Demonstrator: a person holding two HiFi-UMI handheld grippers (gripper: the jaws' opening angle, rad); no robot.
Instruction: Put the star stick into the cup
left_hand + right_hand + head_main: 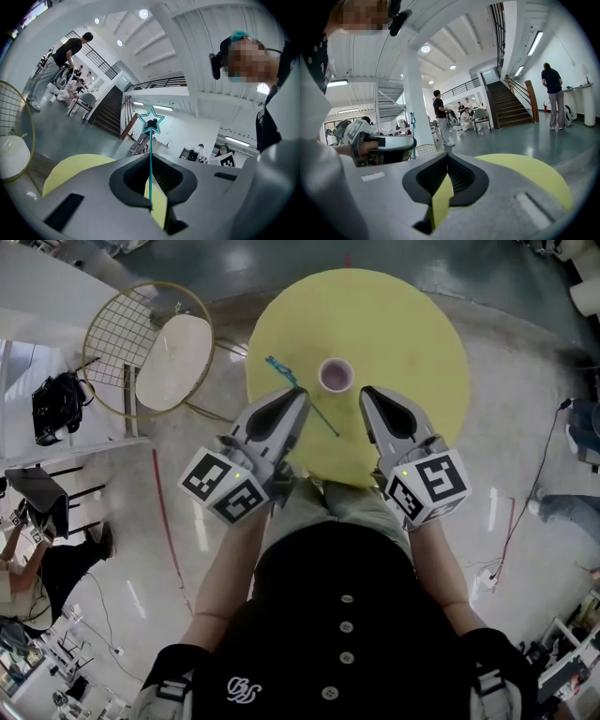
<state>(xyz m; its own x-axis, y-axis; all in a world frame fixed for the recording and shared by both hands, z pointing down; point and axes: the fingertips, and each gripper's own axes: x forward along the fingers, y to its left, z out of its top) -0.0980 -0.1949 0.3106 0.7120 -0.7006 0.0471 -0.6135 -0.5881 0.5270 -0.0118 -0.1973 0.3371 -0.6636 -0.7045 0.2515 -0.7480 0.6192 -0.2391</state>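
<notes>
Teal star stick (150, 145) | clamped in left gripper (298, 399); cup (322, 377) near

The head view looks steeply down from above at the round yellow surface (403, 324), the left tongs (301, 394) and the right tongs (367, 392). Each gripper view sits right behind its own tongs, looking along them over the same surface into the hall (520, 133).

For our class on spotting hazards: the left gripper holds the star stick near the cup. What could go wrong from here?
The left gripper pinches the thin star stick at one point only, so it might swivel or slip. The cup is small and nothing steadies it; the long stick could tip it.
</notes>
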